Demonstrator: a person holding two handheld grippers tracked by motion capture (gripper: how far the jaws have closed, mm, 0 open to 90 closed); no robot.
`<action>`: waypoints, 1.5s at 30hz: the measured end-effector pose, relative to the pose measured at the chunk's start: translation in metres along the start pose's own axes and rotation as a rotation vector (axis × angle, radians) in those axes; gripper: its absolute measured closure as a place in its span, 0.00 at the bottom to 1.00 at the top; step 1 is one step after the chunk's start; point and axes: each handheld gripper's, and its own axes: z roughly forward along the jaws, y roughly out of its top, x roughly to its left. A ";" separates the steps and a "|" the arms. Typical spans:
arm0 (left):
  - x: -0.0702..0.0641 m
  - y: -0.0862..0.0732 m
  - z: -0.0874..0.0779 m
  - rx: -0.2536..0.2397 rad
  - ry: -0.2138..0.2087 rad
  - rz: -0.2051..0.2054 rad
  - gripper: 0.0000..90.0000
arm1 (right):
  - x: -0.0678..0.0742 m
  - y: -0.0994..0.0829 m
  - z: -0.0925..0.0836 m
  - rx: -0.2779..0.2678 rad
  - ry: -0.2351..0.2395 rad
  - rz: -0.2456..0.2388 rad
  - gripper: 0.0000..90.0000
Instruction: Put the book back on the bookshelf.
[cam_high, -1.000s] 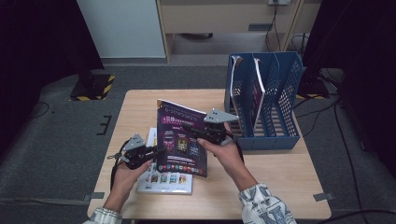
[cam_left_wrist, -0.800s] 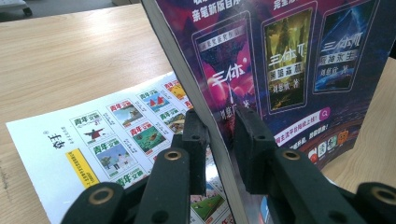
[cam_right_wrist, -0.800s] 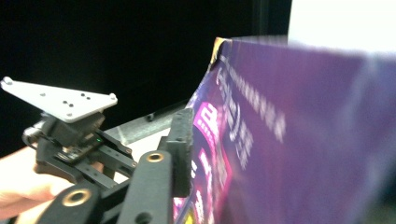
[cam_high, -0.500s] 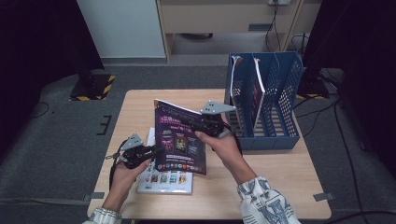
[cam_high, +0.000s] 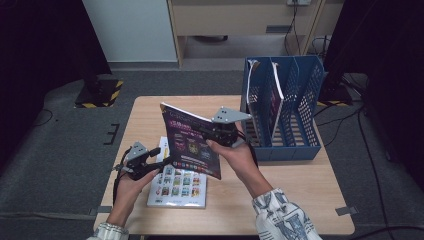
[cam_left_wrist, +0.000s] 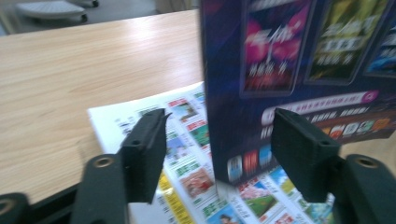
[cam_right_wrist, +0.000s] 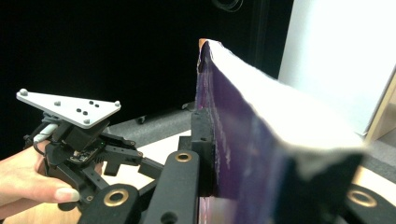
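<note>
A blue file rack (cam_high: 300, 105) is seen standing at the far right of the wooden table (cam_high: 310, 200), with a booklet already set upright in one of its slots. A white catalogue (cam_high: 177, 187) with rows of small colour pictures is laid flat near the front edge of the table, directly below the raised work. Dark floor and a pale cabinet are seen beyond the table.

The purple magazine (cam_high: 192, 142) is held up off the table, between the two grippers and left of the rack. It is tilted, its cover turned toward the person's side, its long axis running from the upper left corner down to the lower right. In the right gripper view its spine edge (cam_right_wrist: 219, 116) is seen rising steeply away from the camera.

The right gripper (cam_high: 220, 134) is clamped on the magazine's right edge, and its black pad is pressed flat against the cover. The left gripper (cam_high: 162, 160) is held low at the magazine's lower left corner. Its jaws have just been opening and now stand apart, with that corner (cam_left_wrist: 233, 154) hanging between them and neither pad pressed against it.
</note>
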 end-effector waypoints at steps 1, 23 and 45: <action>0.002 -0.001 0.000 0.005 0.009 -0.011 0.35 | -0.001 0.001 0.000 -0.005 -0.003 -0.001 0.93; 0.011 -0.014 0.010 0.104 0.067 -0.067 0.06 | -0.009 0.019 -0.006 -0.023 -0.069 -0.012 0.93; 0.041 -0.026 0.001 0.126 0.231 -0.154 0.06 | -0.013 0.022 -0.019 -0.036 -0.105 0.003 0.93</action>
